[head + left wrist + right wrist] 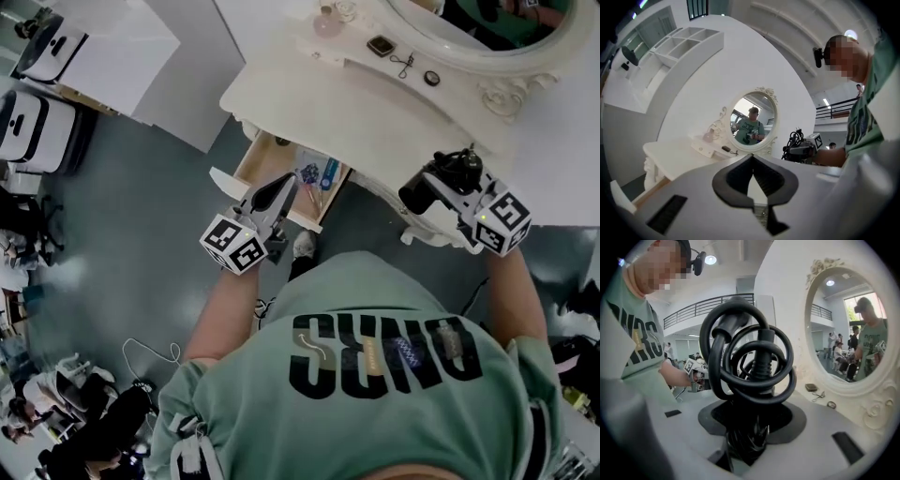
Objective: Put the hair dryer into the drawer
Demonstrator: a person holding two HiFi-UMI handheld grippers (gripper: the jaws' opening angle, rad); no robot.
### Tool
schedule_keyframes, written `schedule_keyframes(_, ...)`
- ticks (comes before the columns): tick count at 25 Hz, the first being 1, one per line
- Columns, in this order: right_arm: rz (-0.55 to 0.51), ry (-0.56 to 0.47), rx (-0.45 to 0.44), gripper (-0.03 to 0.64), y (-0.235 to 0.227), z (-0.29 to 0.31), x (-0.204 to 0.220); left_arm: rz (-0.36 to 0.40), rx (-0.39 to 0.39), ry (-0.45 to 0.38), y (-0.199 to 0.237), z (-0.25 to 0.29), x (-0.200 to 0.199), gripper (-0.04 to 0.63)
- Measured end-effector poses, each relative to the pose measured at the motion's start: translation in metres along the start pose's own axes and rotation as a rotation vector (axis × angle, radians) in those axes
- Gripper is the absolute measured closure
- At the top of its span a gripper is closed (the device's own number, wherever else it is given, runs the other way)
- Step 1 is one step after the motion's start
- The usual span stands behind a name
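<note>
The black hair dryer (448,174), its cord wound in loops, hangs over the white dressing table's front edge at the right. My right gripper (441,187) is shut on it. In the right gripper view the hair dryer (754,366) and its coils fill the space above the right gripper (750,427). The wooden drawer (253,159) stands pulled out under the table's left end, with small items inside. My left gripper (289,183) hovers over the drawer's front, shut and holding nothing. In the left gripper view the left gripper (753,157) points level toward the mirror.
An oval mirror (487,28) stands on the white dressing table (375,122); a small dark box (382,45), a hairpin (403,64) and a bottle (328,21) lie near it. White storage units (37,122) sit far left. A cable (150,352) lies on the grey floor.
</note>
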State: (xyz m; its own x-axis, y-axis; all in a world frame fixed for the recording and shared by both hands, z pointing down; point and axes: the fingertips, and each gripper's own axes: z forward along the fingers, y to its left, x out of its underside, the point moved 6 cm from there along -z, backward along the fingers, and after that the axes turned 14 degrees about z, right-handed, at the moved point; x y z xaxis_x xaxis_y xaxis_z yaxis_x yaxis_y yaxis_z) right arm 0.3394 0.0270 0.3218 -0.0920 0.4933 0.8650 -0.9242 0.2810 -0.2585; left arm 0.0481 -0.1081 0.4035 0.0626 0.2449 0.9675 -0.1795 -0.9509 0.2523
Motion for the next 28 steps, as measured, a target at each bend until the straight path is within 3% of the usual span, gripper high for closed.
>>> schedule_keyframes(6,-0.027,0.158,-0.186,0.456,0.036,0.136,0.011,-0.039,-0.176,-0.013,0.038,-0.086,0.018,0.597)
schedule_keyframes(13,-0.064,0.430,-0.272,0.457,0.074,0.267,0.072,-0.090,-0.320,-0.019,0.069,-0.164,0.047,0.597)
schedule_keyframes(20,-0.138,0.744,-0.220,0.457,0.085,0.353,0.148,-0.159,-0.416,-0.032,0.084,-0.215,0.077,0.597)
schedule_keyframes(28,-0.168,1.050,-0.073,0.457,0.074,0.430,0.207,-0.219,-0.492,-0.035,0.093,-0.253,0.102,0.597)
